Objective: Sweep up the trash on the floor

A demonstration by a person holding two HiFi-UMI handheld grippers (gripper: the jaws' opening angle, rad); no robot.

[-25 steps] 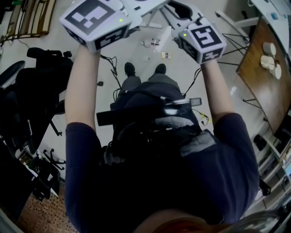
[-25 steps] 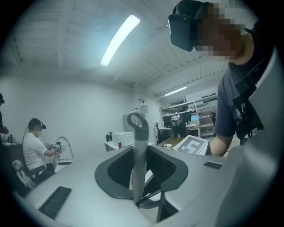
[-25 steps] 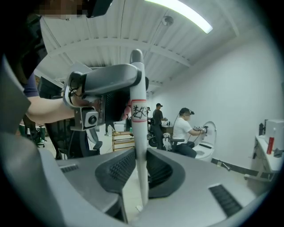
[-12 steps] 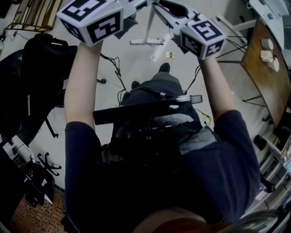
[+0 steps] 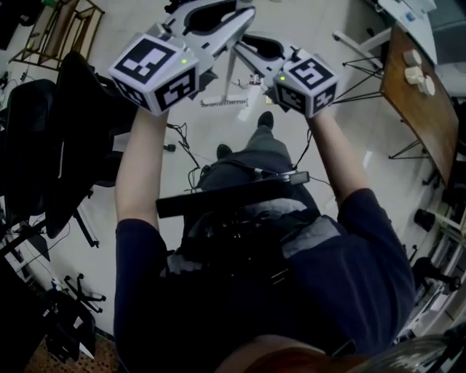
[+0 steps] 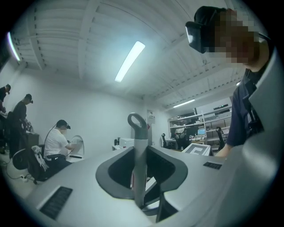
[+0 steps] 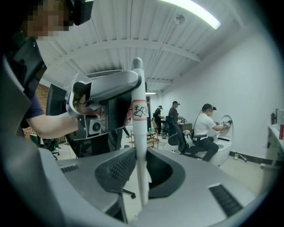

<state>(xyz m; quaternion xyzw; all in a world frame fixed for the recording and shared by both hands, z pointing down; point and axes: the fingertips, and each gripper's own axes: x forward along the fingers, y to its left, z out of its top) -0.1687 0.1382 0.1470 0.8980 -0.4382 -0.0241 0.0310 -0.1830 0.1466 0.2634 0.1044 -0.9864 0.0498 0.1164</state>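
Observation:
Both grippers hold one broom upright in front of me. In the head view its white handle (image 5: 231, 73) drops to the brush head (image 5: 224, 103) just above the floor. My left gripper (image 5: 242, 16) is shut on the handle near its looped top (image 6: 137, 120). My right gripper (image 5: 245, 41) is shut on it lower down, below a small label (image 7: 139, 111). The right gripper view shows the left gripper (image 7: 104, 99) reaching the pole from the left. Small scraps of trash (image 5: 253, 82) lie on the pale floor beyond my feet.
Black office chairs (image 5: 65, 146) crowd the left. A wooden table (image 5: 426, 109) with white items stands on the right. Cables (image 5: 182, 142) trail by my feet, and a wooden rack (image 5: 65, 25) is at top left. Other people (image 7: 206, 126) work nearby, near shelves (image 6: 199, 126).
I have walked forward: my feet have swapped and the floor and furniture have shifted in the view. Both grippers stay on the broom, which has travelled with me.

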